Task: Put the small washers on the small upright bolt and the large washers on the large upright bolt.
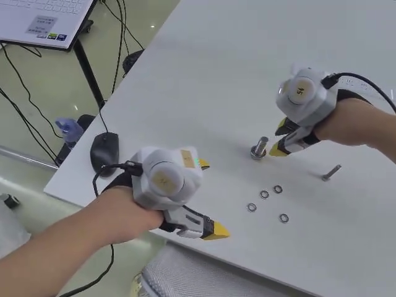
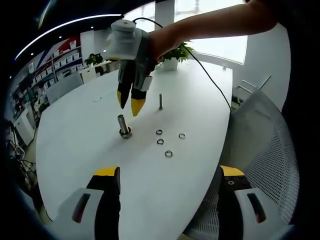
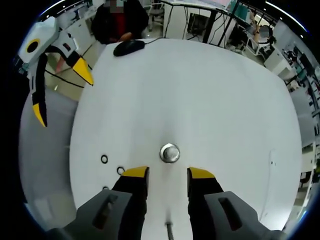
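The large upright bolt (image 1: 260, 148) (image 2: 123, 125) stands mid-table, and my right gripper (image 1: 276, 150) (image 3: 168, 173) hovers just above it, open with nothing between its fingers; from there I look straight down on the bolt's top (image 3: 169, 153). The small upright bolt (image 1: 331, 172) (image 2: 160, 101) stands to the right, apart. Several small washers (image 1: 264, 194) (image 2: 160, 141) (image 3: 104, 159) lie flat on the white table (image 1: 204, 74) between the bolts and the near edge. My left gripper (image 1: 210, 199) (image 2: 170, 172) is wide open and empty over the near table edge, left of the washers.
A black mouse (image 1: 104, 151) (image 3: 129, 47) with its cable sits at the table's left corner. A laptop (image 1: 43, 18) rests on a stand beyond the table. A grey mesh chair (image 1: 185, 275) (image 2: 260, 130) is below the near edge. A person sits at the far side.
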Tool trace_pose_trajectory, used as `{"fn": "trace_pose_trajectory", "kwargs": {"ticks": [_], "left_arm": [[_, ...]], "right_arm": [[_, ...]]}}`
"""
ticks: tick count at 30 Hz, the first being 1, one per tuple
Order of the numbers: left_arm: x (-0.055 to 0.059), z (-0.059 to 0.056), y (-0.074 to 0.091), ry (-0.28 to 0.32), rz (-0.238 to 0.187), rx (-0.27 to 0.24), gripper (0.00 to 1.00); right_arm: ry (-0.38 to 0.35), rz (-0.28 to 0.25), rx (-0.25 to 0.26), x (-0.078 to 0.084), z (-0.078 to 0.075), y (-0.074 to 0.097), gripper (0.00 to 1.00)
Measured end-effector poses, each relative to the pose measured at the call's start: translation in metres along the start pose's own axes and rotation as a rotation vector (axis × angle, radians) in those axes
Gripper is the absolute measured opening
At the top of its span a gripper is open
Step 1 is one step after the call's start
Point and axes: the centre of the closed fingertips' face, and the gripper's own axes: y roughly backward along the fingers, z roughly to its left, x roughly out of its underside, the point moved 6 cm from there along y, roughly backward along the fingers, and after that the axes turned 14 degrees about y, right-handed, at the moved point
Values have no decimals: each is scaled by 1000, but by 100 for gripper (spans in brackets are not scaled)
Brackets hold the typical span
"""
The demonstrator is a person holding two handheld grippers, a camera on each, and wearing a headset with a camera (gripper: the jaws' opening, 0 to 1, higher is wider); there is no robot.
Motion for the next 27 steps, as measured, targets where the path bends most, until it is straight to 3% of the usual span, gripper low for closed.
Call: {"fn": "trace_pose_trajectory", "kwargs": {"ticks": [15, 27], "left_arm": [[-5, 3, 4, -9, -17, -23, 85], [-6, 4, 4, -12, -11, -18, 87]], "right_arm": [[-67, -34, -6, 19, 30, 12, 32], [-101, -42, -13, 31, 58, 6, 33]]}}
